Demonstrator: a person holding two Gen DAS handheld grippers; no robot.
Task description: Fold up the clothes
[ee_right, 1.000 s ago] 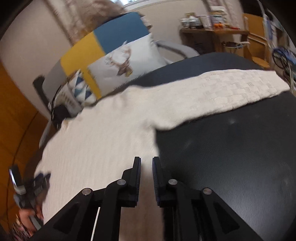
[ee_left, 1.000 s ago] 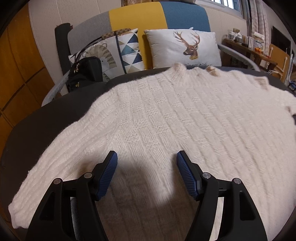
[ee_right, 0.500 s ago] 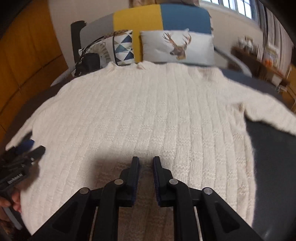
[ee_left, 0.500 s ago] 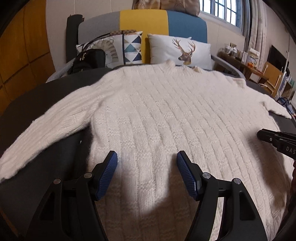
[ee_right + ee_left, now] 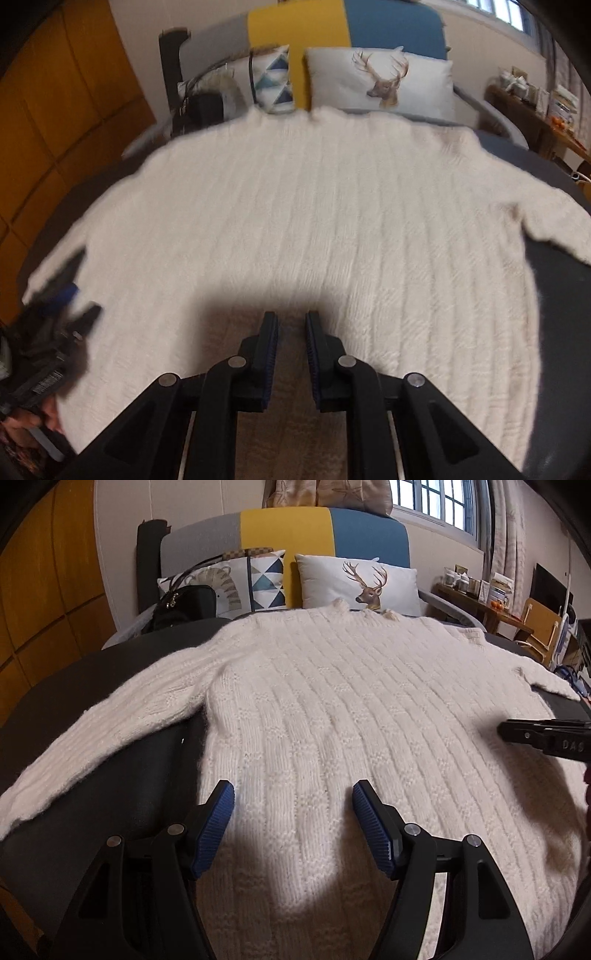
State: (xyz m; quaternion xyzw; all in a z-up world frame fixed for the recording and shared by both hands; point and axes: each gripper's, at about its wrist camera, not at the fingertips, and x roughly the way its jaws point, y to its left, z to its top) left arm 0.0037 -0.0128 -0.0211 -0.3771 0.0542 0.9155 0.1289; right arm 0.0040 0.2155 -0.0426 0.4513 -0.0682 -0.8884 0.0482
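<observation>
1. A cream knitted sweater (image 5: 332, 716) lies spread flat on a dark round bench (image 5: 92, 686), its neck toward the far edge and its hem toward the near edge.
2. One sleeve (image 5: 110, 720) stretches out over the bench's left side; the other sleeve (image 5: 554, 225) runs toward the right edge.
3. The left gripper (image 5: 293, 823) hangs over the near-left part of the sweater's body, close to its left side seam. Its jaws stand wide apart with nothing between them but knit lying below; the blue pads (image 5: 214, 830) do not pinch the fabric.
4. The right gripper (image 5: 291, 354) hangs over the near middle of the sweater, just above the hem area. Its jaws are almost closed, with only a narrow gap, and hold nothing; whether the tips touch the knit cannot be told.
5. In the left wrist view the right gripper shows at the bench's right edge, over the sweater's right side.
6. Past the far edge stands a sofa (image 5: 314, 531) with a deer cushion (image 5: 362, 583), a triangle-patterned cushion (image 5: 258, 579) and a black bag (image 5: 184, 605).
</observation>
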